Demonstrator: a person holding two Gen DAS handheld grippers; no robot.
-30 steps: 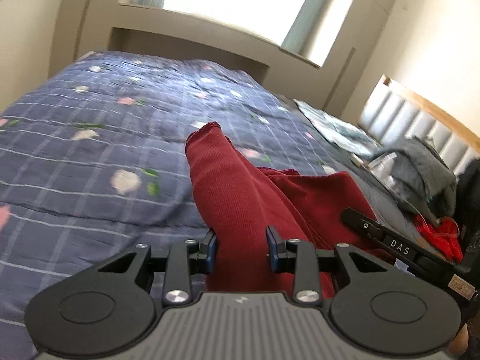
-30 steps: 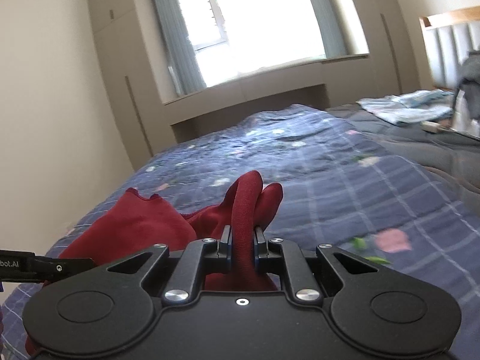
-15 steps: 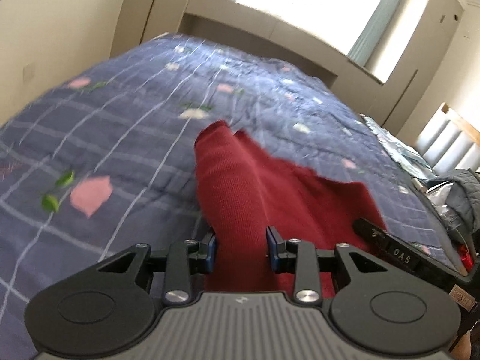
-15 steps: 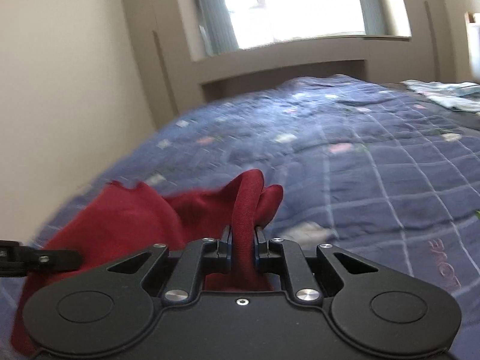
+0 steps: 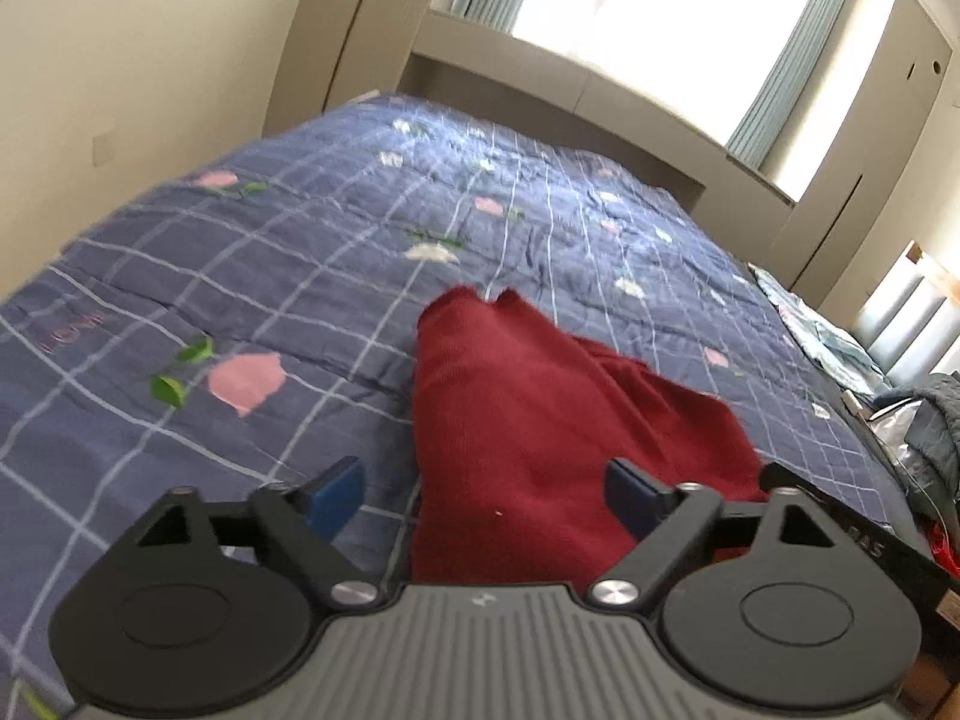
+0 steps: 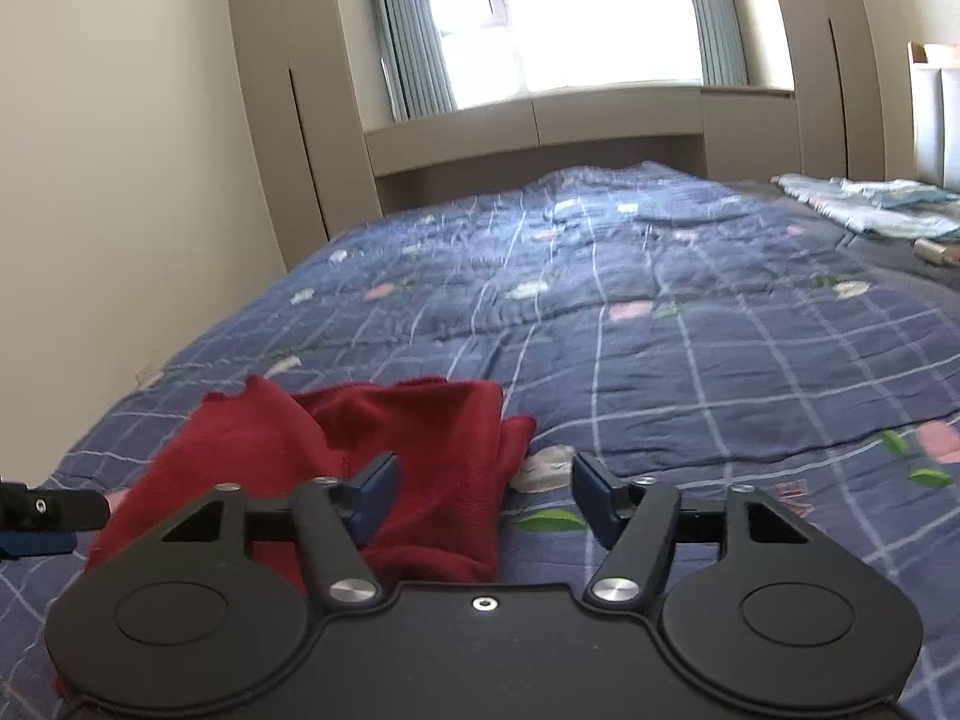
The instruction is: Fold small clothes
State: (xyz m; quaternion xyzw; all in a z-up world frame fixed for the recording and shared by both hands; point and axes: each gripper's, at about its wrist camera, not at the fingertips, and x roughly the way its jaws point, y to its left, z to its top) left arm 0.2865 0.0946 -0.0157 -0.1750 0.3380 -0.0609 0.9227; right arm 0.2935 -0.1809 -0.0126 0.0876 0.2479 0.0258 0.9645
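A dark red knit garment (image 5: pixel 540 420) lies bunched on the blue checked quilt (image 5: pixel 312 276). My left gripper (image 5: pixel 486 495) hangs just above its near end; the jaws are opening wide, the cloth lies between them and the blue pads (image 5: pixel 336 495) stand clear of it. In the right wrist view the same red garment (image 6: pixel 414 456) lies on the quilt (image 6: pixel 690 360). My right gripper (image 6: pixel 486 492) is over its right edge; its jaws are opening too, with the cloth between them but not pinched. A finger of the other gripper (image 6: pixel 48 513) shows at the far left.
Light blue folded clothes (image 6: pixel 870 210) lie at the far right of the bed by the padded headboard (image 5: pixel 912 318). A grey garment pile (image 5: pixel 930 426) and something red (image 5: pixel 942 540) sit at the right edge. A wall runs along the bed's left side.
Both grippers have let go of the red garment and their jaws now stand wide. The cloth has dropped flat onto the quilt. Both hands moved across the bed, toward the wall side.
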